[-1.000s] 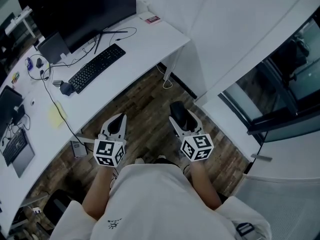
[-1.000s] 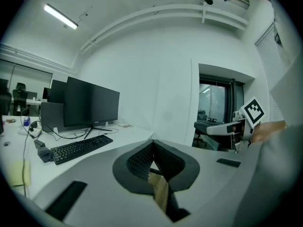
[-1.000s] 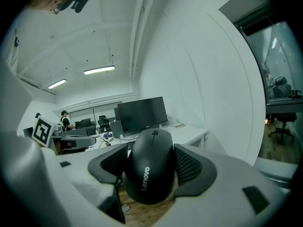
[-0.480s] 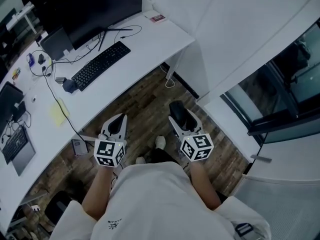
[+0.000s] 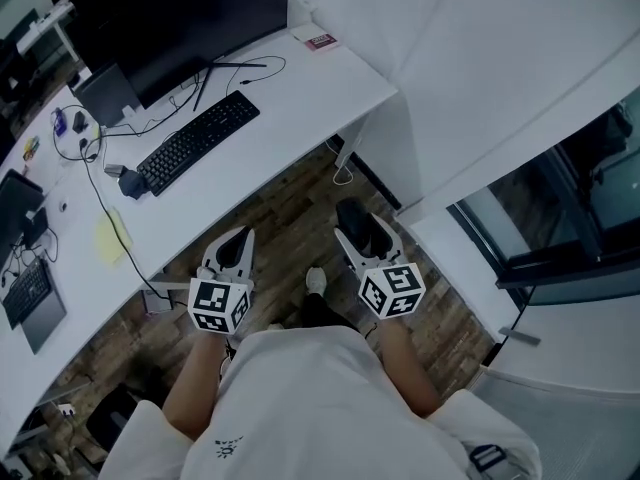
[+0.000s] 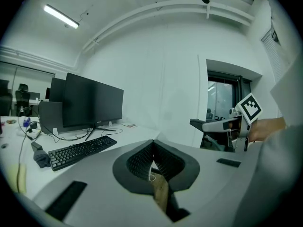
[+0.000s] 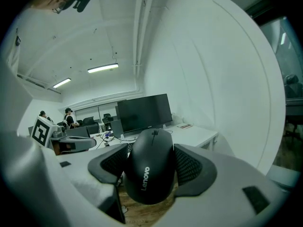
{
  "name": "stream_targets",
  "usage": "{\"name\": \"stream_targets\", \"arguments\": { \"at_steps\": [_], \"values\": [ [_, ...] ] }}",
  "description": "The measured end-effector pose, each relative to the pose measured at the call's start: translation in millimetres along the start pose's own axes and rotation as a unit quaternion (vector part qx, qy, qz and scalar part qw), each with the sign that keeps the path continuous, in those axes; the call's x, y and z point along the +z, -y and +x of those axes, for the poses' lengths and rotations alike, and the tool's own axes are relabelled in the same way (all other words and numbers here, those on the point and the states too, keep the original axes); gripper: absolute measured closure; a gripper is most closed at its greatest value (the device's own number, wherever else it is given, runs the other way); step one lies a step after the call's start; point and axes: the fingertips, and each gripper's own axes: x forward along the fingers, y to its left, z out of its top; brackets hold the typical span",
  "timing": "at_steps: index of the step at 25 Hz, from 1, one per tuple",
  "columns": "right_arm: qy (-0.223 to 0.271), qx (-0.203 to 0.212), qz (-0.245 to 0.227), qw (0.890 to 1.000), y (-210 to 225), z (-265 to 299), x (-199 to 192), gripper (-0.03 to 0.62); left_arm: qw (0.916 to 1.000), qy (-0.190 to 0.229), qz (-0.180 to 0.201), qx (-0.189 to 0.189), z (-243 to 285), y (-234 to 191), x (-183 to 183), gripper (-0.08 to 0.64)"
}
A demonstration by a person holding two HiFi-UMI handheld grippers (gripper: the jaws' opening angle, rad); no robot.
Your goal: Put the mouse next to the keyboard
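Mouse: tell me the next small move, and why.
Probably carry the right gripper forward and left toward the desk. It is shut on the mouse and hangs over the floor, short of the desk edge. The keyboard lies on the desk, with bare top beside its right end.

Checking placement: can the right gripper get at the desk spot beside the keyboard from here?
Probably not yet: the right gripper, shut on the mouse, hangs over the floor, short of the desk. Nothing blocks the bare spot beside the keyboard.
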Motion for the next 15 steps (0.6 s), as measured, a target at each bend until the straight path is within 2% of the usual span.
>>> {"name": "stream_targets", "arguments": {
  "at_steps": [15],
  "values": [
    [-0.022,0.065,-0.004,0.998,97,94,33,0.281,0.9983,-0.009,-0.007,0.057,117,-8,33,0.548]
  ]
}}
